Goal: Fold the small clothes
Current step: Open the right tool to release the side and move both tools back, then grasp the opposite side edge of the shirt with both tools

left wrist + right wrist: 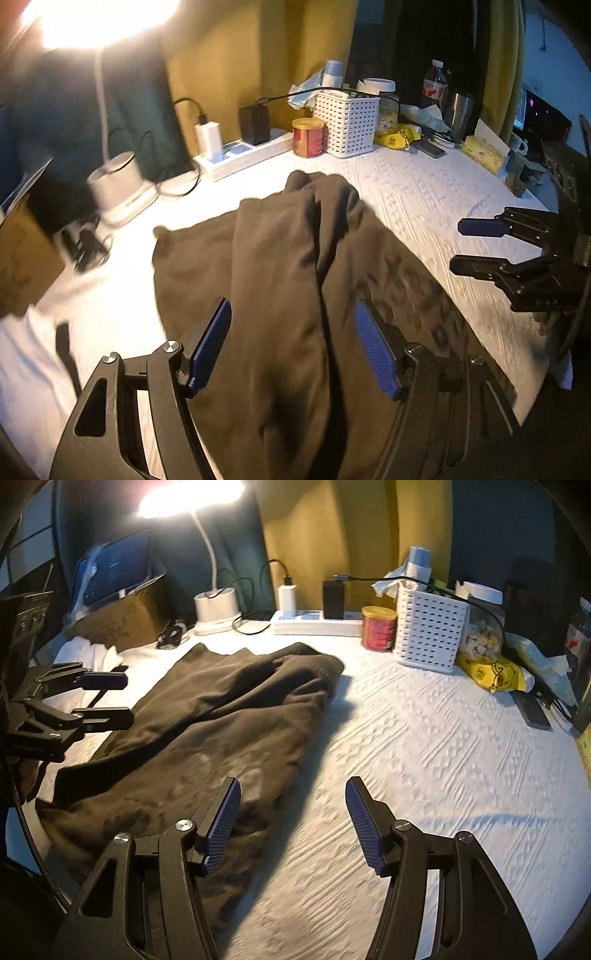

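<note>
A dark brown garment lies rumpled on the white textured table cover, with a raised fold running down its middle. It also shows in the right wrist view. My left gripper is open, its blue pads either side of the raised fold at the garment's near end; it also shows at the left of the right wrist view. My right gripper is open and empty above the cover, just right of the garment's near edge; it also shows at the right of the left wrist view.
At the back stand a lit desk lamp, a power strip with chargers, a red can, a white perforated basket, a jar and a yellow packet. A cardboard box sits back left.
</note>
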Available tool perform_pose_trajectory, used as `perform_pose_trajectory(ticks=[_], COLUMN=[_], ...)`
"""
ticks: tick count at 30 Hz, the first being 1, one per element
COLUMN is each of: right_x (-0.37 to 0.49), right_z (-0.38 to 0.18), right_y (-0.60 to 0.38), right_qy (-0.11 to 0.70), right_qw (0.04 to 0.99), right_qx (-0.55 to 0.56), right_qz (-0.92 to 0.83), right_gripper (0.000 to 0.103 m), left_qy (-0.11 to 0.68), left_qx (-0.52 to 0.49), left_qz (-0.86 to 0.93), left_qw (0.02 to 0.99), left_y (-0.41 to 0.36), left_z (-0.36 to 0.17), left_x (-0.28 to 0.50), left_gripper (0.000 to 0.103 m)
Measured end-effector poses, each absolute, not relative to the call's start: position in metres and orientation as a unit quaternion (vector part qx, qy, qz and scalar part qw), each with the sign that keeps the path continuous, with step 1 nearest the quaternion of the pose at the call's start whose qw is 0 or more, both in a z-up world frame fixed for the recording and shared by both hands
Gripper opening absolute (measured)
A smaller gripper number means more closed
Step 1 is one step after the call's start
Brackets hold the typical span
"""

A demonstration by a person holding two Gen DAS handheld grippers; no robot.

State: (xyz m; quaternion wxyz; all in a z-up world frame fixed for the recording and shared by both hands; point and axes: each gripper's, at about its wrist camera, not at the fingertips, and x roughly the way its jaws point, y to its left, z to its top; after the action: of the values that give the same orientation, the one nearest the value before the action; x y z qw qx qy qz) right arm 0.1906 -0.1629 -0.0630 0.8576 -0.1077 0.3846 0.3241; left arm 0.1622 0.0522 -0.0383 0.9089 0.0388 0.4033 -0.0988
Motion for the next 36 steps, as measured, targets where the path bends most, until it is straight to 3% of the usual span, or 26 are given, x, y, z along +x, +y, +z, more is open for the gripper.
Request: perform_pose_trajectory(ticks=[11,17,20,22,23,30,36], right_x=[0.228,0.242,0.248,0.253,0.254,0.261,0.273], right_z=[-0.071,-0.083,-0.087,-0.090,-0.090,-0.083,-0.081], right_y=[-0.175,-0.173,-0.167,-0.162,-0.158,-0.132,-0.124], right_qy=[0.394,0.408,0.414,0.403,0.403,0.397,0.408], right_qw=[0.862,0.859,0.856,0.857,0.856,0.853,0.852], right_qx=[-0.087,-0.089,-0.092,-0.091,-0.093,-0.098,-0.095], right_qz=[0.306,0.296,0.295,0.308,0.310,0.326,0.315], right_gripper=[0.062,0.062,0.062,0.062,0.062,0.062,0.062], left_qy=[0.449,0.439,0.428,0.424,0.427,0.414,0.407], left_qx=[0.079,0.065,0.057,0.051,0.044,-0.014,-0.047], left_qz=[-0.114,-0.110,-0.090,-0.067,-0.057,0.002,-0.031], left_qw=[0.883,0.889,0.897,0.902,0.901,0.910,0.912], left_y=[0.035,0.058,0.082,0.102,0.114,0.182,0.176], left_z=[-0.070,-0.074,-0.071,-0.070,-0.071,-0.065,-0.051], left_x=[0.251,0.257,0.255,0.253,0.254,0.249,0.240], left_gripper=[0.069,0.068,0.052,0.030,0.025,0.023,0.025])
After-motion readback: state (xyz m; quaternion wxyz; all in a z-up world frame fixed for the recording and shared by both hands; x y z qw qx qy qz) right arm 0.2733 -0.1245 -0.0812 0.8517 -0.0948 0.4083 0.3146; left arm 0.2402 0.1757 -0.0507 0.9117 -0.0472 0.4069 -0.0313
